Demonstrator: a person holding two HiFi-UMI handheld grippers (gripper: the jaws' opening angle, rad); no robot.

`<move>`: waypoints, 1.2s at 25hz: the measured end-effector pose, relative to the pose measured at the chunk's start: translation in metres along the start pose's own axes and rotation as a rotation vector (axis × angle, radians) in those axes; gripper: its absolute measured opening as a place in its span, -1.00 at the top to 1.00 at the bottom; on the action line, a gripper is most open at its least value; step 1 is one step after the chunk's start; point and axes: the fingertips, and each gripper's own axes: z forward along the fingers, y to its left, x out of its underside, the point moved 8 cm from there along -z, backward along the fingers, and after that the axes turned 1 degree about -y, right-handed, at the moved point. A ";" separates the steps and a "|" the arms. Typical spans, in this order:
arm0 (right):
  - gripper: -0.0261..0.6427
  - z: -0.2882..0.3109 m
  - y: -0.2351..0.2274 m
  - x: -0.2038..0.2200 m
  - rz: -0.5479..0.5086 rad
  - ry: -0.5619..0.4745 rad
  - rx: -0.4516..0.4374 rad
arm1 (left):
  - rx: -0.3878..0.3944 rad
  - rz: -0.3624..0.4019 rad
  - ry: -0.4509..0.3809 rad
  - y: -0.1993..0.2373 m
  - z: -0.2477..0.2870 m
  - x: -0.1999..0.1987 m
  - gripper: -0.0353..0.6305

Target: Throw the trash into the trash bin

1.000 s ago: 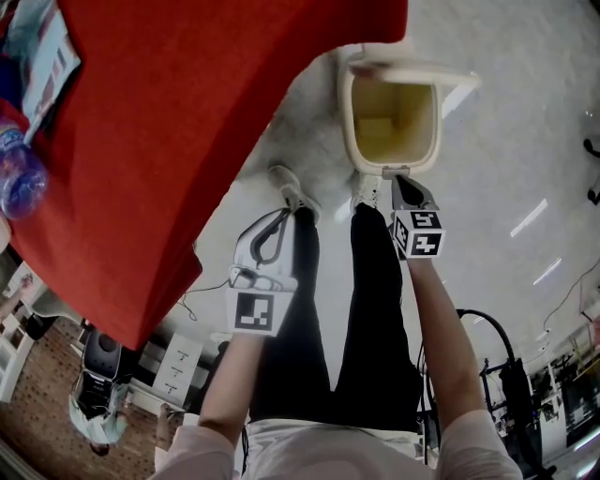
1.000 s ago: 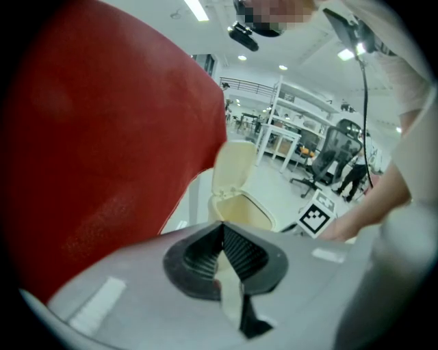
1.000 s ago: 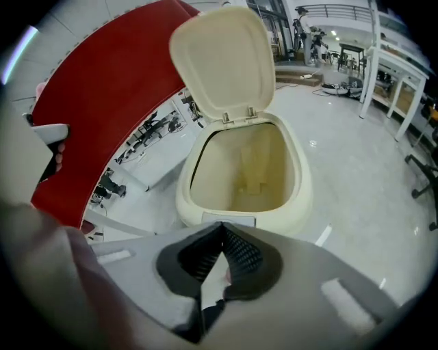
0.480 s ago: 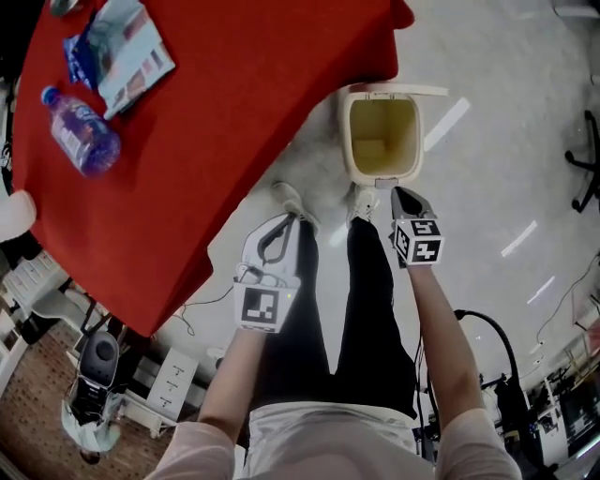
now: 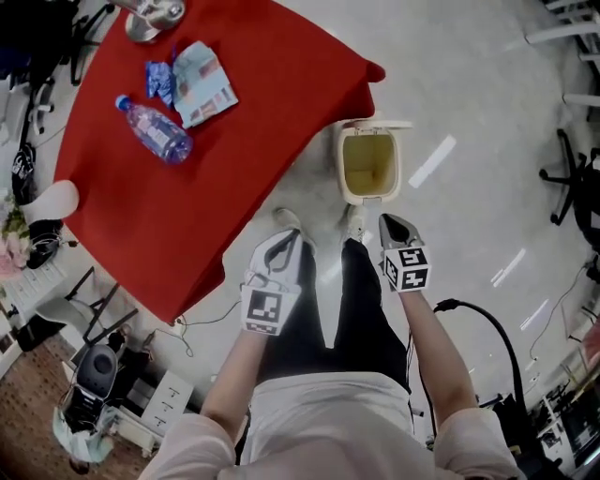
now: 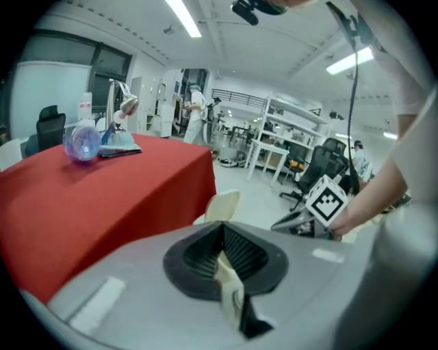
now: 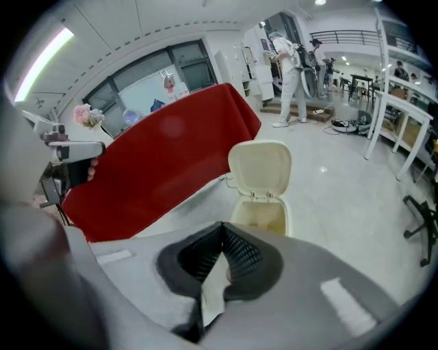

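The cream trash bin [image 5: 367, 165] stands on the floor by the red table's corner with its lid [image 7: 260, 166] flipped up; I can make out nothing distinct inside. On the red table [image 5: 244, 159] lie a plastic bottle [image 5: 156, 132], a flat printed packet [image 5: 203, 85] and a blue wrapper [image 5: 157, 79]. My left gripper [image 5: 284, 242] hangs shut and empty over the person's left shoe, beside the table's edge. Just short of the bin, my right gripper [image 5: 391, 223] is shut too, with nothing between its jaws. The left gripper view shows the bottle [image 6: 82, 143] and the bin's lid [image 6: 222, 204].
A metal object [image 5: 155, 15] stands at the table's far edge. The person's legs [image 5: 323, 309] and shoes are below the grippers. A black cable [image 5: 487, 328] loops on the floor at right. Office chairs [image 5: 574, 173] stand at the far right; gear [image 5: 94, 370] lies near the table.
Both grippers have risen, still shut. The head view has pulled back and up: the bin looks smaller and farther, and the table's top with the bottle and packets has come into sight.
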 end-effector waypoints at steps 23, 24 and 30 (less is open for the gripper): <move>0.92 -0.195 0.091 -0.127 -0.106 -0.300 -0.091 | 0.060 -0.007 -0.071 -0.025 -0.121 -0.118 0.88; 0.92 -0.202 0.094 -0.129 -0.109 -0.308 -0.093 | 0.064 -0.005 -0.075 -0.026 -0.125 -0.122 0.88; 0.92 -0.234 0.105 -0.141 -0.113 -0.357 -0.087 | 0.078 0.003 -0.099 -0.032 -0.144 -0.141 0.88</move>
